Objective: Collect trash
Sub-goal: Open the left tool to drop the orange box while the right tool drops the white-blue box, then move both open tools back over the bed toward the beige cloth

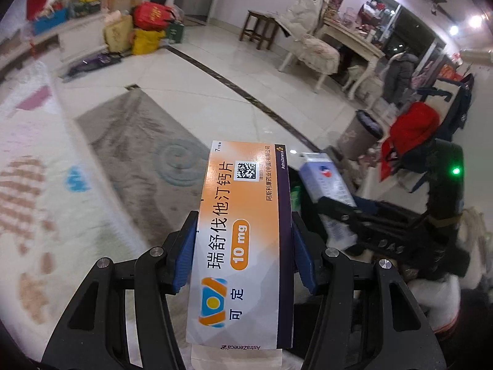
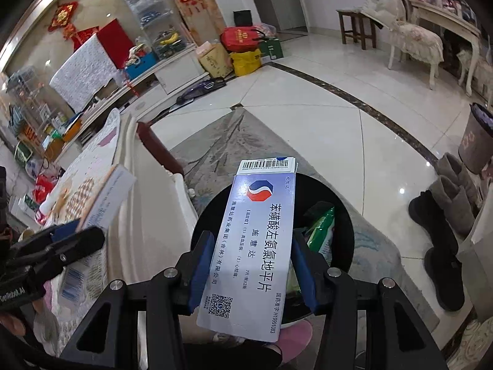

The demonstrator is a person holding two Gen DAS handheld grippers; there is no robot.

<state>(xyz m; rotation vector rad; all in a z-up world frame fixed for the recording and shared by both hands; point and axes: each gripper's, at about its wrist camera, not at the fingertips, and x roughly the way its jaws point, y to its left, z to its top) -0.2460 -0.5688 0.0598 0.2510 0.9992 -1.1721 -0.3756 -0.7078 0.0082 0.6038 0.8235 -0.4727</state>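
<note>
My left gripper point(image 1: 245, 215) is shut on an orange and white medicine box point(image 1: 243, 234), its blue pads pressing on both long sides. My right gripper point(image 2: 251, 234) is shut on a pale blue and white medicine box point(image 2: 255, 246) in the same way. That box hangs over a round black bin point(image 2: 329, 189) on the floor, with a green packet point(image 2: 320, 228) inside it. In the left wrist view the right gripper point(image 1: 339, 212) and its blue box point(image 1: 323, 182) show at the right. The left gripper point(image 2: 46, 246) and its box point(image 2: 104, 197) appear at the left of the right wrist view.
A table with a patterned white cloth point(image 2: 92, 160) stands at the left, beside the bin. A grey rug point(image 1: 138, 141) lies under the bin. Boots point(image 2: 443, 203) and a grey basket point(image 2: 477, 135) stand at the right. A pink slipper point(image 2: 292, 336) is below the gripper.
</note>
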